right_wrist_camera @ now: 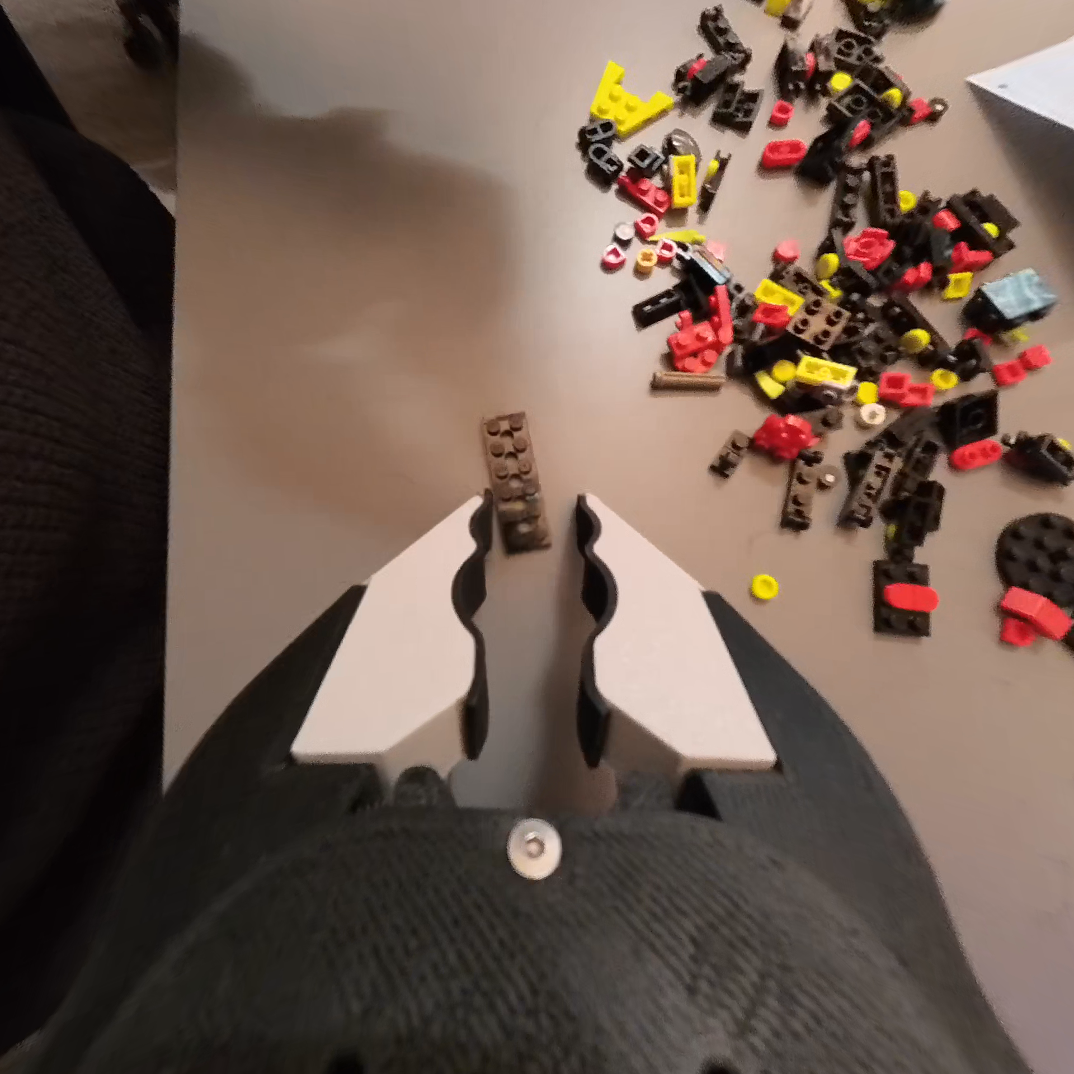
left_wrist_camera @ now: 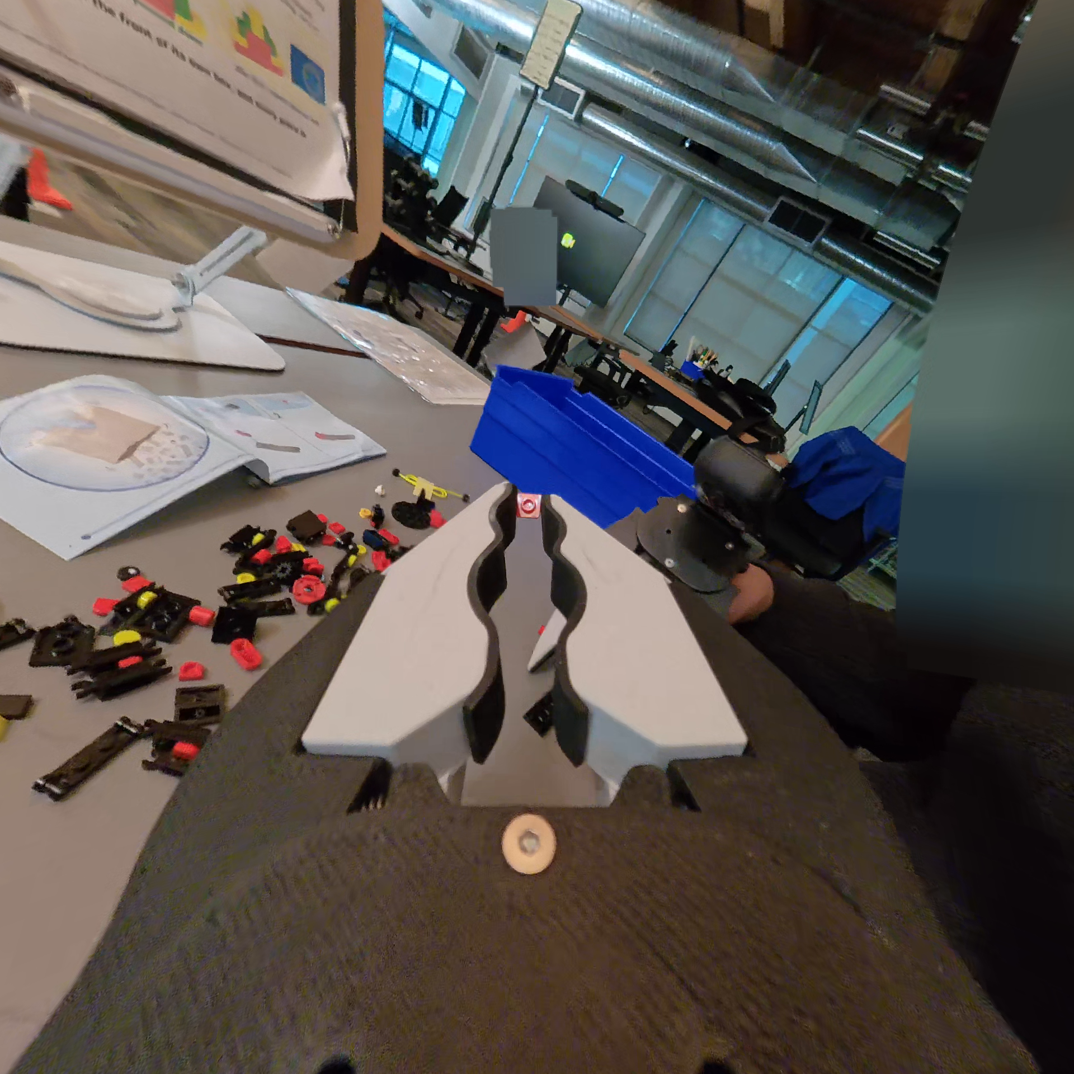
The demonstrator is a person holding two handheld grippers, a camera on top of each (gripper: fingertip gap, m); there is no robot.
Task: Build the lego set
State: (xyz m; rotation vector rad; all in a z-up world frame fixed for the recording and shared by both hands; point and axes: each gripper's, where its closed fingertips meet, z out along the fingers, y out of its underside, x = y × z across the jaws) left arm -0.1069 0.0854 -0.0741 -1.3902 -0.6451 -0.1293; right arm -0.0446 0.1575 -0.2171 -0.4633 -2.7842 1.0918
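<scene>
Jaws: left gripper point(left_wrist_camera: 527, 504) pinches a red stud point(left_wrist_camera: 527, 505), right gripper point(right_wrist_camera: 530, 501) gapes over a brown plate point(right_wrist_camera: 515, 480); grasping it likely comes next.

Beside the blue bin point(left_wrist_camera: 575, 441), a grey patch point(left_wrist_camera: 523, 256) masks part of the room, the poster point(left_wrist_camera: 174, 75) above is cropped, and its booklet point(left_wrist_camera: 174, 441) pictures are too blurred to read.

Blue bin point(left_wrist_camera: 575, 441), dark monitor point(left_wrist_camera: 598, 256), silver ceiling ducts point(left_wrist_camera: 668, 75), office desks point(left_wrist_camera: 657, 372)
</scene>
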